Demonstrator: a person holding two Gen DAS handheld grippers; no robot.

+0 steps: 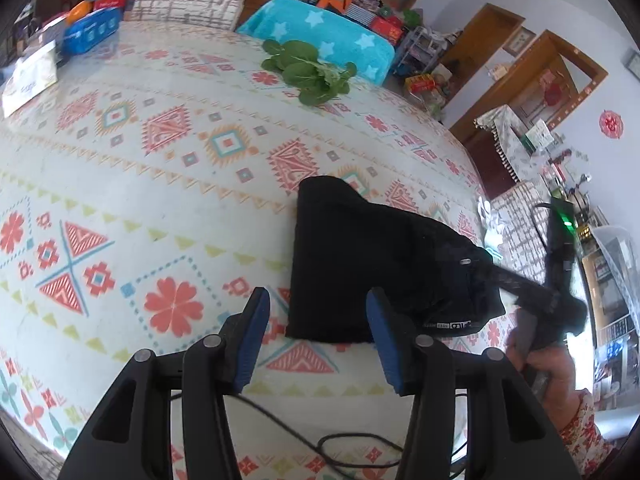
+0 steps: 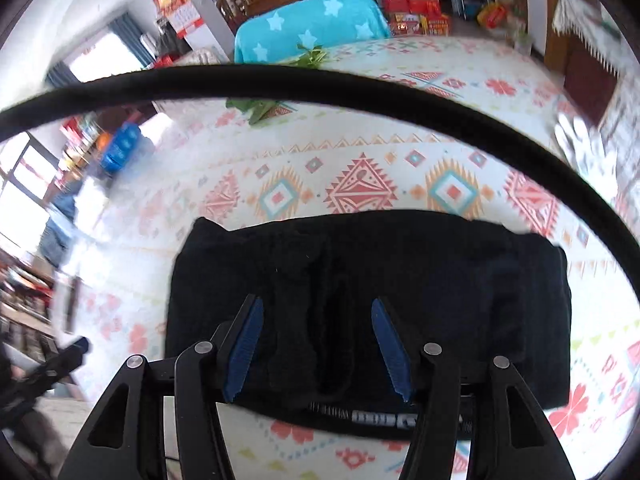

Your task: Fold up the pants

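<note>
The black pants (image 1: 360, 256) lie folded into a compact bundle on the patterned tablecloth (image 1: 160, 160). In the left wrist view my left gripper (image 1: 318, 294) hovers open just short of the bundle's near edge, with nothing between its blue pads (image 1: 252, 340). My right gripper (image 1: 476, 264) comes in from the right, held by a person's hand (image 1: 552, 364), its tip on the bundle's right side. In the right wrist view the pants (image 2: 460, 280) fill the middle. The right gripper (image 2: 316, 302) stands open over them, a raised fold of cloth between the pads without their pressing on it.
Leafy greens (image 1: 312, 72) lie at the table's far side, in front of a chair draped in a teal star towel (image 1: 320, 36). A blue box (image 1: 92, 30) and a white box (image 1: 30, 76) sit far left. A black cable (image 2: 320, 84) arcs across the right wrist view.
</note>
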